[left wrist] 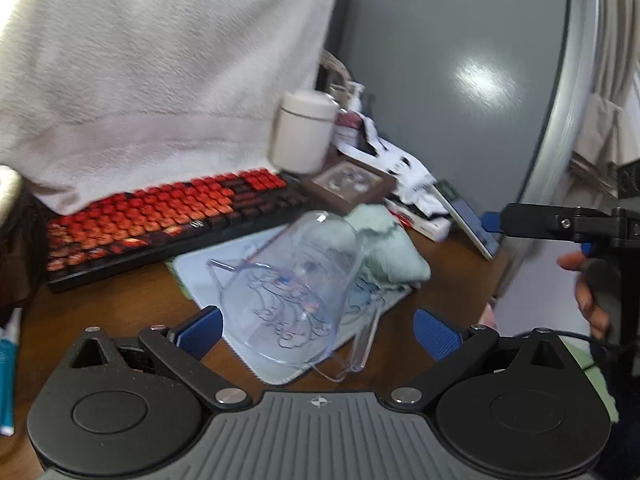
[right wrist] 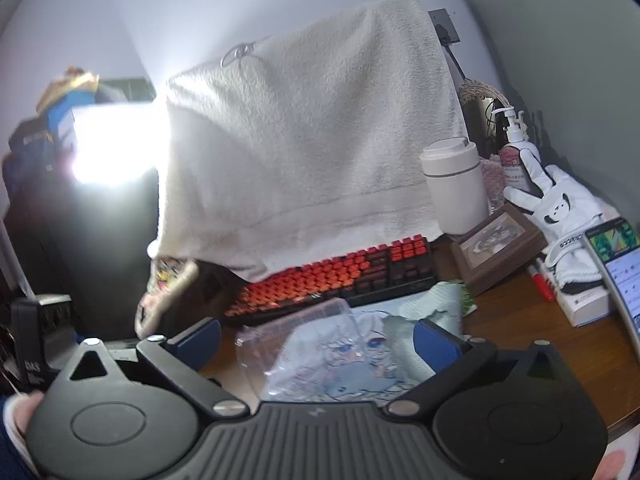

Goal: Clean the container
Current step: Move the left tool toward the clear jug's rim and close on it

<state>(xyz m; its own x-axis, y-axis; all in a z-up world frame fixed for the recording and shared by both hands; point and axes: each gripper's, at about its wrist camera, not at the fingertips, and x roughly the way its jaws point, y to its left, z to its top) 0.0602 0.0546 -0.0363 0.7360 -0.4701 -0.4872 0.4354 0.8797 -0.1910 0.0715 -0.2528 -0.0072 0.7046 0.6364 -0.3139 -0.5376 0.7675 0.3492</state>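
Observation:
A clear plastic container (left wrist: 296,280) lies on its side on a mouse pad (left wrist: 200,276) printed with a cartoon figure. Its open mouth faces my left gripper (left wrist: 318,332), which is open; the blue pads (left wrist: 200,332) stand wide on either side without touching it. A pale green cloth (left wrist: 384,248) sits bunched just behind the container. In the right wrist view the container (right wrist: 288,340) shows low between the fingers of my open right gripper (right wrist: 318,342), with the green cloth (right wrist: 436,300) beyond it. The right gripper (left wrist: 560,224) also appears at the left view's right edge, held by a hand (left wrist: 588,292).
A keyboard (right wrist: 340,276) with red keys lies behind the pad, under a white towel (right wrist: 304,140) hanging down. At the right stand a white tumbler (right wrist: 456,184), a brown wooden frame (right wrist: 496,248), a lotion bottle (right wrist: 516,160), a white glove (right wrist: 560,216) and a phone (right wrist: 620,272). A wooden desk (right wrist: 520,320) holds everything.

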